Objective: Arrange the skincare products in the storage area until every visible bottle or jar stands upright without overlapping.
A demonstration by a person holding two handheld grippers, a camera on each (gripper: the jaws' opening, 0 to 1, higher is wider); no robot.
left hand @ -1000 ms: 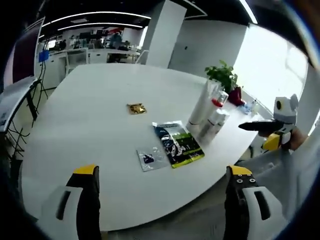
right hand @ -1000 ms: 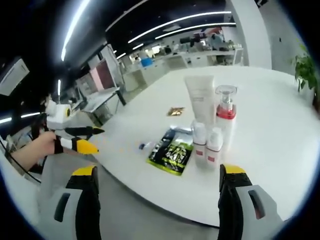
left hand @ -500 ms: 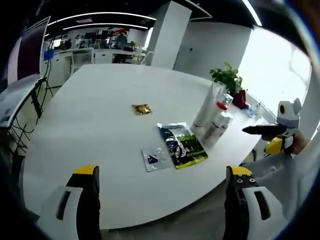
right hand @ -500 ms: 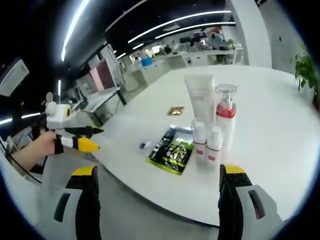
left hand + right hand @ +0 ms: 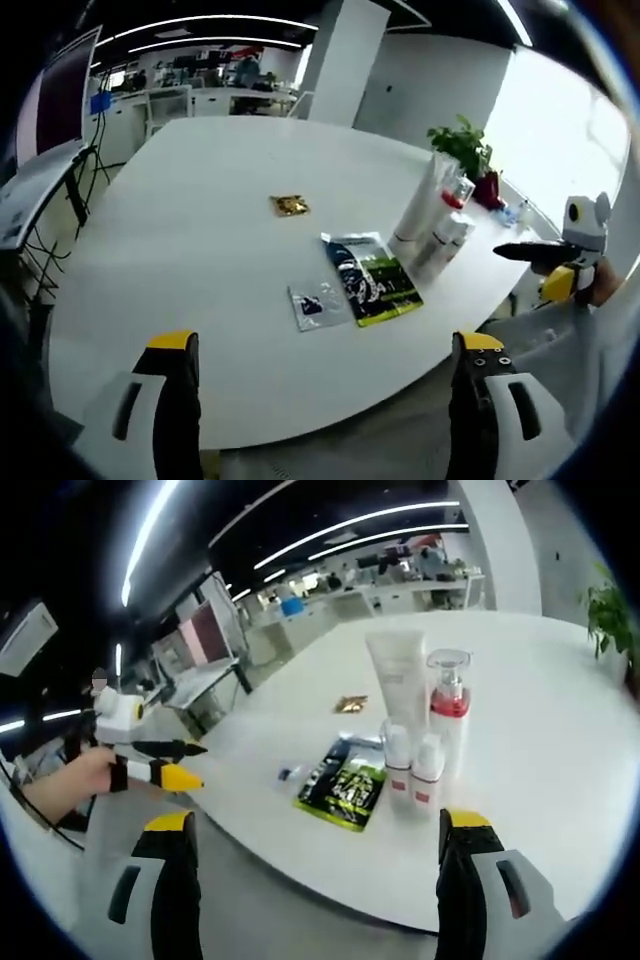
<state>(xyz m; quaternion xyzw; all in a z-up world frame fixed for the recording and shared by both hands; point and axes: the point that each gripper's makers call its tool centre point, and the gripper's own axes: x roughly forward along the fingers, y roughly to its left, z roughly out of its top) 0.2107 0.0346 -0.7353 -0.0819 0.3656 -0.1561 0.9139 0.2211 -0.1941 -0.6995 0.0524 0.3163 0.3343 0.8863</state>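
Observation:
Several skincare containers stand upright in a tight cluster on the white table: a tall white tube, a pump bottle with a red band and two small white bottles. In the left gripper view the same cluster sits at the table's far right edge. A green and black sachet lies flat beside them. My left gripper is open and empty, short of the table's near edge; it also appears from the side. My right gripper is open and empty, well short of the bottles; it also appears off the table's right edge.
A small clear sachet and a gold packet lie on the table. A potted plant stands behind the bottles. Desks and chairs fill the office beyond. A hand holds the left gripper.
The left gripper view has shifted slightly with the hand. The bottles and sachets stay where they were, and both grippers remain open and empty.

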